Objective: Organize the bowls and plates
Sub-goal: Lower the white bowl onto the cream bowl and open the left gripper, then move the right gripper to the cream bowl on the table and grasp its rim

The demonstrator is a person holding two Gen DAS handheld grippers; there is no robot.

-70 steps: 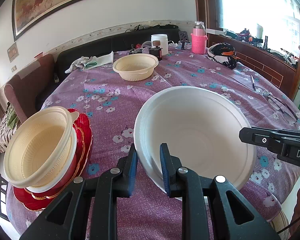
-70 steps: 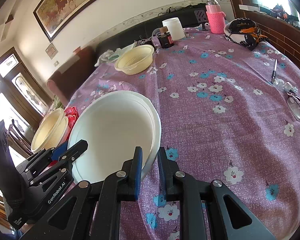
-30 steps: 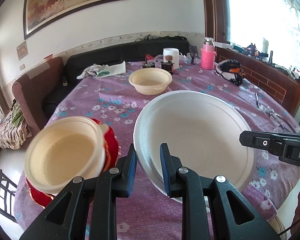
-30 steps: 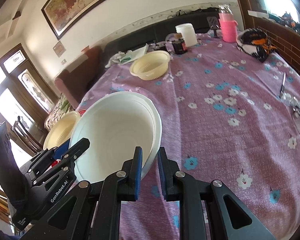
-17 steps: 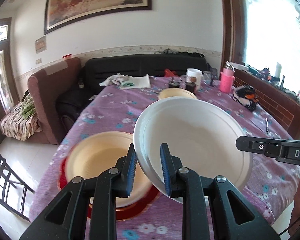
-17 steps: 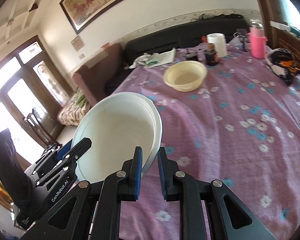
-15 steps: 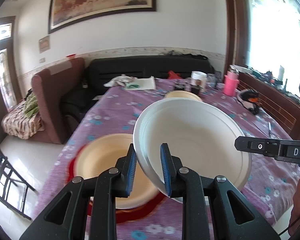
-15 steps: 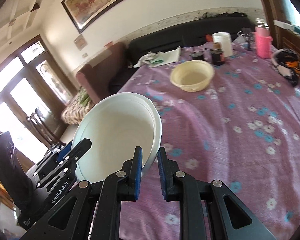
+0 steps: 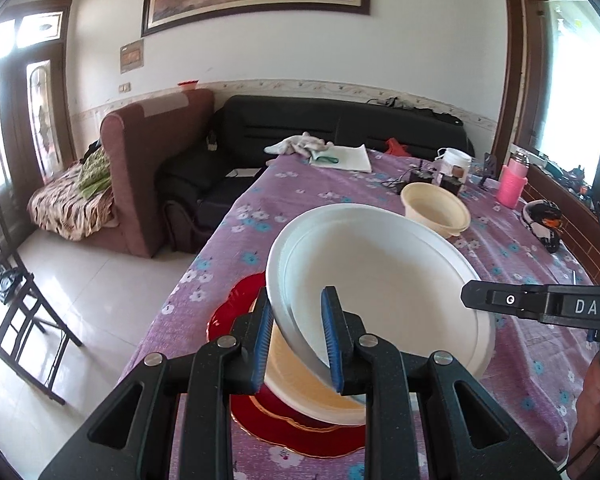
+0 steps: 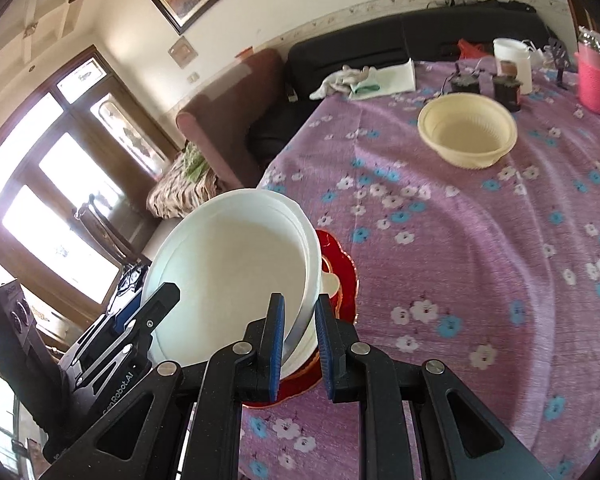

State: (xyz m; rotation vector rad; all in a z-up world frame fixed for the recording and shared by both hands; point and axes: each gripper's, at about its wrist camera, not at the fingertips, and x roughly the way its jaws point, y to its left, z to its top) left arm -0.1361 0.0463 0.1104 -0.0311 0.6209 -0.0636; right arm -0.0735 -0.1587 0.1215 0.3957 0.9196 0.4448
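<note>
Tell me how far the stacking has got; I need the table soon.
Done: a cream bowl already sits on the red plate at the table's near corner. In hand: the left gripper and the right gripper each clamp the rim of the big white bowl, held tilted just above that stack. Left: lowering it on, then fetching the lone cream bowl farther down the purple tablecloth.

Legible markings, as I read them from both wrist feeds:

1. "DAS" in white capitals, cut off by the picture edge, on the black body of the right gripper (image 9: 540, 306), right of my left fingers.
2. "Robot.AI" in white, its first letters hidden, on the black body of the left gripper (image 10: 118, 386), left of my right fingers.

The wall plaque (image 9: 132, 56) far ahead of the fingers is too small to read.
</note>
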